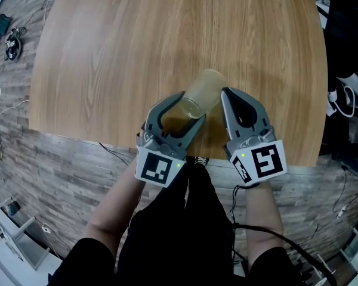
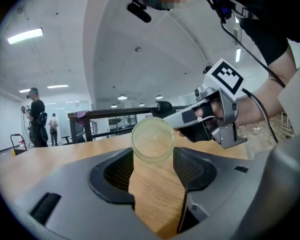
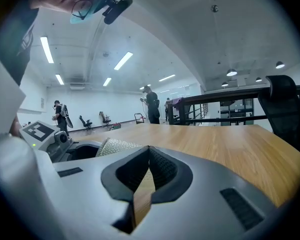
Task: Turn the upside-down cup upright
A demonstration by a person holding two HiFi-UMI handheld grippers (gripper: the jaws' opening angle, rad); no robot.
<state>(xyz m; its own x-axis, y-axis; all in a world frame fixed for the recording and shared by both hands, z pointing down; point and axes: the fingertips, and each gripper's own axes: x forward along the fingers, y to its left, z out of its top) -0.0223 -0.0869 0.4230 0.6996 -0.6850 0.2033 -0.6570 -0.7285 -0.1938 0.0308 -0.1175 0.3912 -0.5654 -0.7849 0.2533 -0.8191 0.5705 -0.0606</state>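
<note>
A translucent yellowish cup (image 1: 201,91) lies on its side over the wooden table (image 1: 125,40), near the front edge. My left gripper (image 1: 190,107) holds it by one end, its pads against both sides. In the left gripper view the cup's round end (image 2: 152,139) faces the camera between the fingertips, with the rest pointing away. My right gripper (image 1: 227,95) is shut and empty, just to the right of the cup, its tips beside the cup's wall. The right gripper view shows its pads (image 3: 157,166) pressed together and the cup's textured side (image 3: 115,146) to their left.
The table's front edge (image 1: 107,143) runs just under both grippers, with wood-patterned floor and cables (image 1: 6,37) beyond its left side. Several people (image 3: 152,104) stand far off in the hall. A black chair (image 3: 285,106) and a railing stand beyond the table.
</note>
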